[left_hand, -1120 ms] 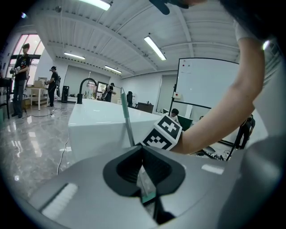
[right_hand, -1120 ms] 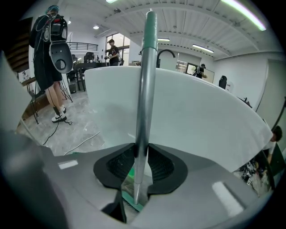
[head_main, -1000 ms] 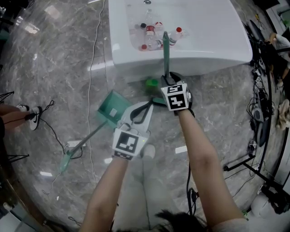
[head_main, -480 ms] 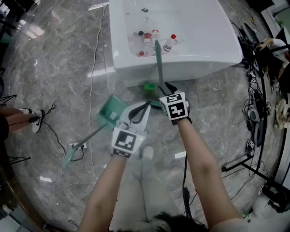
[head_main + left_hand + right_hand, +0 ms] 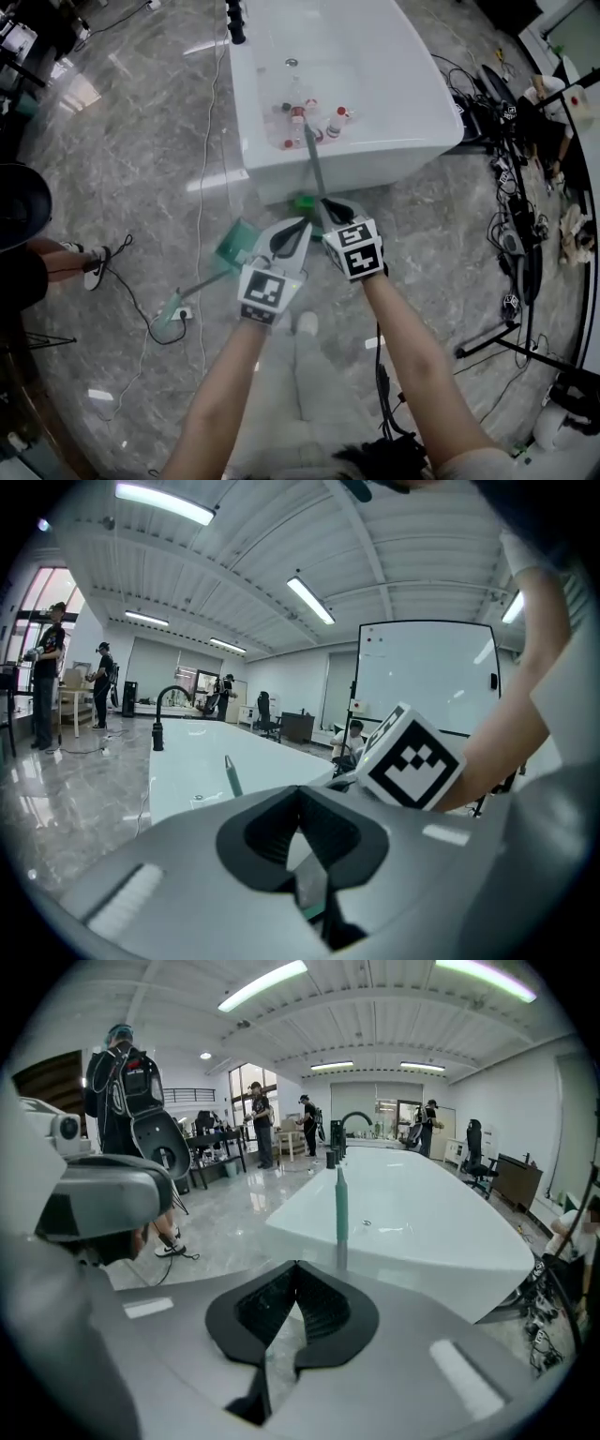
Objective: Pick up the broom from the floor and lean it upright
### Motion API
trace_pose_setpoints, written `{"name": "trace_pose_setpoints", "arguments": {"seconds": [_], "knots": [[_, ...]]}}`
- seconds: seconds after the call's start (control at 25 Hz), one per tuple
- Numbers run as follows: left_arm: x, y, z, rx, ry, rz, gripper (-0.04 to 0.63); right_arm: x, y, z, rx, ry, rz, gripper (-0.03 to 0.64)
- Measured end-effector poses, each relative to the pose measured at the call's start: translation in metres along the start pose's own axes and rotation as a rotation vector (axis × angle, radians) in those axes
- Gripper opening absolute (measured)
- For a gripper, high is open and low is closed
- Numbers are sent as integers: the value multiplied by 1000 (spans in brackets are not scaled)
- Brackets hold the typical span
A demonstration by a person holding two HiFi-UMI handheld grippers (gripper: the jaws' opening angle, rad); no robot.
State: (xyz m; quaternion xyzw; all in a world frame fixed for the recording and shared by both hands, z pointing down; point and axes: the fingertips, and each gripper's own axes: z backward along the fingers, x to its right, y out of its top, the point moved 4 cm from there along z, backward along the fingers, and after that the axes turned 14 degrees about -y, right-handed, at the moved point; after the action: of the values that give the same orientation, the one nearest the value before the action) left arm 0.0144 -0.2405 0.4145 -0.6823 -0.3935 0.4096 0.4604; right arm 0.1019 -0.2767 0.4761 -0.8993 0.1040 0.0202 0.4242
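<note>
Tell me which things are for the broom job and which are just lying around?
For the job: broom, white tub behind it.
Just lying around: dustpan, bottles in the tub.

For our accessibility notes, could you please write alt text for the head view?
Seen from above, a green broom stands upright against a white counter. The person's left tongs and right tongs, both shut, are near its base; a green dustpan lies on the floor to the left.
</note>
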Motion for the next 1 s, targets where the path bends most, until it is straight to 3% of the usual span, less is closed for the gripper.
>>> {"name": "trace_pose_setpoints", "arguments": {"seconds": [0.32,0.72,0.88,1.0], "knots": [[25,57,17,52,-31,-85,0,-16,44,92,193,62,-47,2],[53,110,50,146,-7,-41,0,-13,83,188,353,72,-161,1],[61,133,59,182,-1,-38,0,-13,92,214,396,53,-135,2],[72,157,63,203,-27,-97,0,-10,103,233,430,46,-116,0]]}}
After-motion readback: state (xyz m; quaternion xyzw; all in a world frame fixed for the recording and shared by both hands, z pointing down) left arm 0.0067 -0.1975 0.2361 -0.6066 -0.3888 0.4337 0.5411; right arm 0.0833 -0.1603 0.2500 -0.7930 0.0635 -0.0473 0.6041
